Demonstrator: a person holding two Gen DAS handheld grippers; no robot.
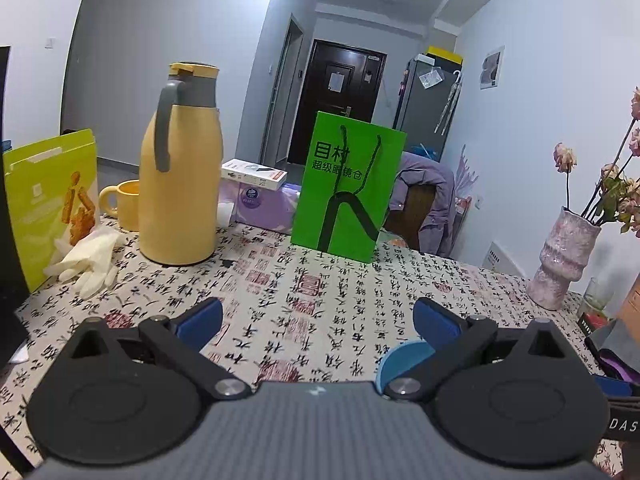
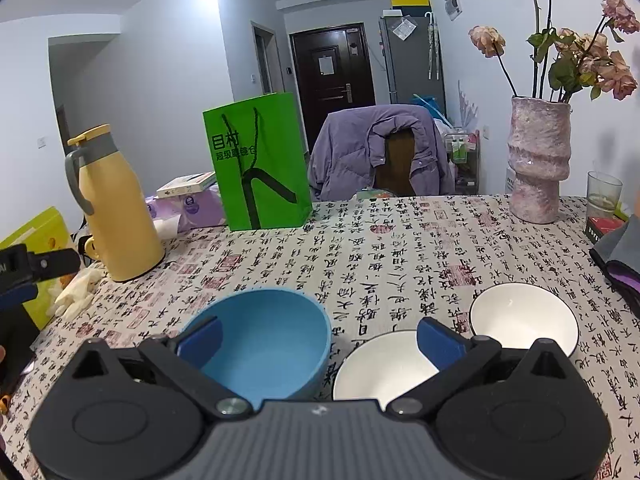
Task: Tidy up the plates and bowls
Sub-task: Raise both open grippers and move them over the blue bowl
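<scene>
In the right wrist view a blue bowl [image 2: 264,340] stands on the calligraphy-print tablecloth [image 2: 380,248], just ahead of my right gripper [image 2: 318,338], which is open and empty. Two white bowls sit to its right: one [image 2: 380,368] partly under the right finger, another [image 2: 524,316] farther right. In the left wrist view my left gripper [image 1: 318,320] hangs open over the cloth with nothing between its fingers. Only a sliver of the blue bowl [image 1: 400,362] shows behind its right finger. The left gripper's dark tip [image 2: 40,266] pokes in at the right view's left edge.
A yellow thermos jug [image 1: 180,176], yellow mug [image 1: 122,204], white gloves [image 1: 90,260] and snack box [image 1: 48,200] crowd the left. A green paper bag [image 1: 346,184] stands at the far edge. A pink vase with dried roses [image 2: 538,160] and a glass [image 2: 602,196] sit right.
</scene>
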